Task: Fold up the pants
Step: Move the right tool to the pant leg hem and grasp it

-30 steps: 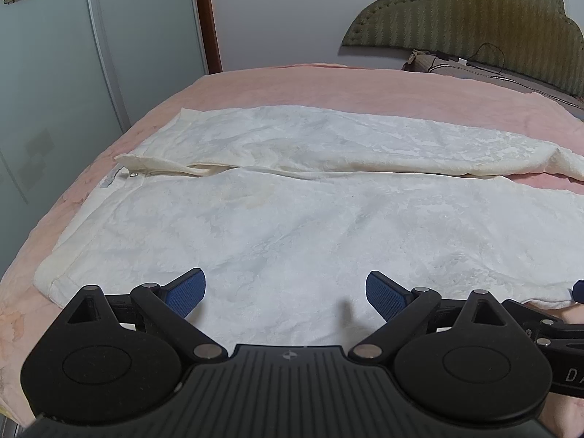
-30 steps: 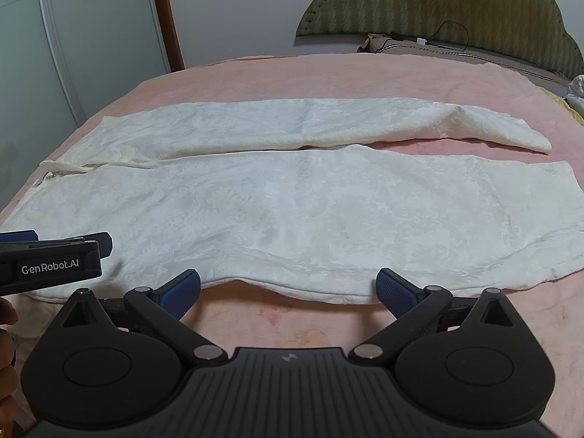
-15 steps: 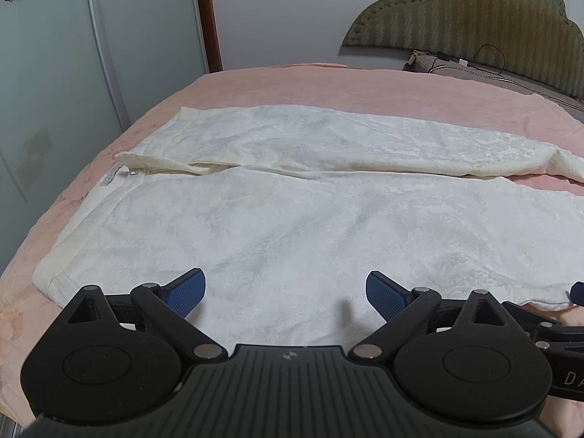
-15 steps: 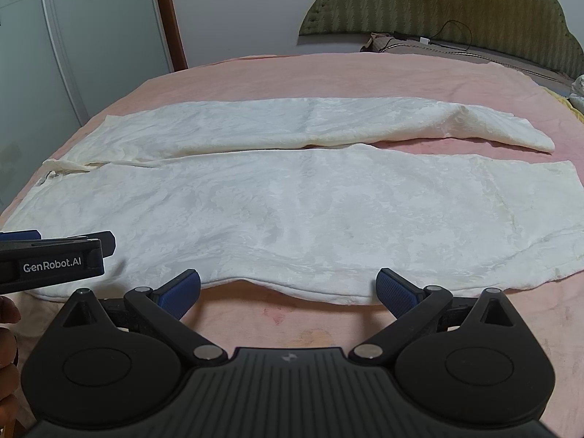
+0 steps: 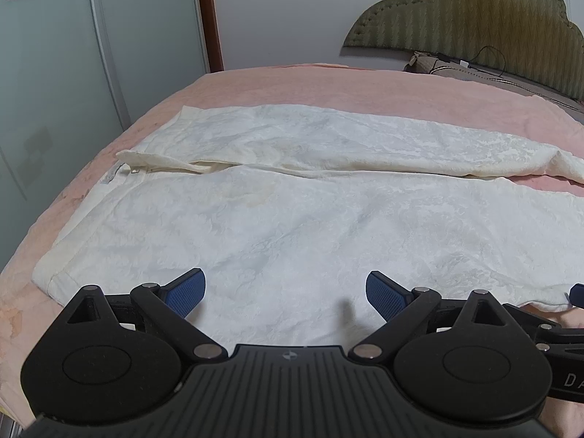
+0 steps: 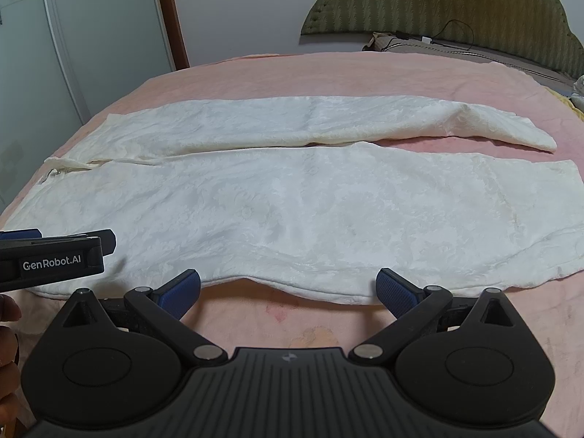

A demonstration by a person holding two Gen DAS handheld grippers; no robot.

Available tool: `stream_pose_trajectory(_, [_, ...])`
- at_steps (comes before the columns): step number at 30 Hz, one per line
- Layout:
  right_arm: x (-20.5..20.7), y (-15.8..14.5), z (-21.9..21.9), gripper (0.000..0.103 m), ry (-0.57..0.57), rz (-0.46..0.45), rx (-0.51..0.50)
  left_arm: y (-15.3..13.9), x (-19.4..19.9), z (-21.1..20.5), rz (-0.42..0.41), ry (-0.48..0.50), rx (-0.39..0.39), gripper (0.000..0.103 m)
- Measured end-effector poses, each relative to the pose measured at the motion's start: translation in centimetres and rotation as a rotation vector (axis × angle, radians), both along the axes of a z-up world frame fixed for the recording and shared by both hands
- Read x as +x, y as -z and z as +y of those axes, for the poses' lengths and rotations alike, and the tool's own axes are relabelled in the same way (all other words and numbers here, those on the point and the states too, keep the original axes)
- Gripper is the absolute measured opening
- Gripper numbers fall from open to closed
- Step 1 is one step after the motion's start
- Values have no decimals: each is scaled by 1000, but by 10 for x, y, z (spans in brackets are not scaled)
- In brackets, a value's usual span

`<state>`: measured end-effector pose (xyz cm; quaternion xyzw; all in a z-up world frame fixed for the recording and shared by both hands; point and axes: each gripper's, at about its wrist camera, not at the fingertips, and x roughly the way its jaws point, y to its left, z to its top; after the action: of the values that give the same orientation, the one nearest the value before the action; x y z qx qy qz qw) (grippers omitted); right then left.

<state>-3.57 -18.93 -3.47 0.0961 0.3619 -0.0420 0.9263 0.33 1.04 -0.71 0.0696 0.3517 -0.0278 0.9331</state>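
Left wrist view showed the white pants (image 5: 310, 219) spread flat across the middle of the frame on the pink bed (image 5: 328, 87), waistband at the left, both legs running toward the right edge. The left tongs (image 5: 285, 288) sat wide open at the bottom of the frame over the near leg, gripping nothing. In the right wrist view the right tongs (image 6: 288, 288) were likewise wide apart and empty, low in the frame, at the pants' near hem edge. A padded headboard (image 6: 438, 3) filled the upper right.
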Motion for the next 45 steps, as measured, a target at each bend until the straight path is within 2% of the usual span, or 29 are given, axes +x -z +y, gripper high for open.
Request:
stream_pose_trajectory(5, [0, 1, 1, 103, -7, -7, 5, 2, 1, 1, 4, -3, 3, 97])
stream_pose_trajectory(8, [-1, -2, 2, 103, -42, -46, 6, 5, 4, 1, 11, -1, 4, 97])
stream_pose_trajectory(10, [0, -10, 2, 103, -80, -118, -8, 6, 7, 1, 11, 1, 5, 97])
stream_pose_trajectory(12, [2, -23, 4, 103, -147, -233, -60, 5, 11, 5, 1, -1, 3, 97])
stream_pose_trajectory(14, [14, -33, 14, 103, -270, -321, -196, 3, 17, 11, -5, -19, -2, 97])
stream_pose_trajectory(16, [36, -36, 23, 103, -371, -302, -301, -1, 25, 20, -4, -43, -19, 97])
stream_pose_trajectory(17, [48, -37, 24, 103, -395, -297, -319, -2, 28, 26, -4, -54, -27, 97])
stream_pose_trajectory(20, [88, -43, 17, 103, -446, -306, -266, -8, 38, 45, -9, -87, -35, 97])
stream_pose_trajectory(23, [143, -39, 2, 103, -506, -208, -129, -11, 48, 62, -16, -108, -26, 97])
stream_pose_trajectory(25, [174, -35, 4, 103, -554, -179, -84, -13, 57, 71, -20, -115, -10, 97])
stream_pose_trajectory(28, [218, -30, 16, 103, -597, -155, -93, -15, 71, 81, -22, -122, 16, 97])
stream_pose_trajectory(31, [258, -22, 34, 103, -690, -131, -89, -18, 85, 90, -21, -123, 4, 97])
stream_pose_trajectory(35, [309, -13, 64, 102, -769, -92, -139, -21, 101, 98, -13, -118, 5, 97])
stream_pose_trajectory(40, [369, -9, 86, 101, -789, -40, -53, -25, 124, 105, -27, -121, 78, 97])
stream_pose_trajectory(42, [392, -4, 91, 95, -789, 5, -11, -28, 134, 109, -26, -125, 89, 97])
stream_pose_trajectory(44, [408, 3, 96, 76, -794, 43, 14, -31, 147, 114, -16, -128, 79, 97])
stream_pose_trajectory(45, [415, 7, 97, 69, -792, 66, 12, -33, 154, 116, -10, -129, 72, 97])
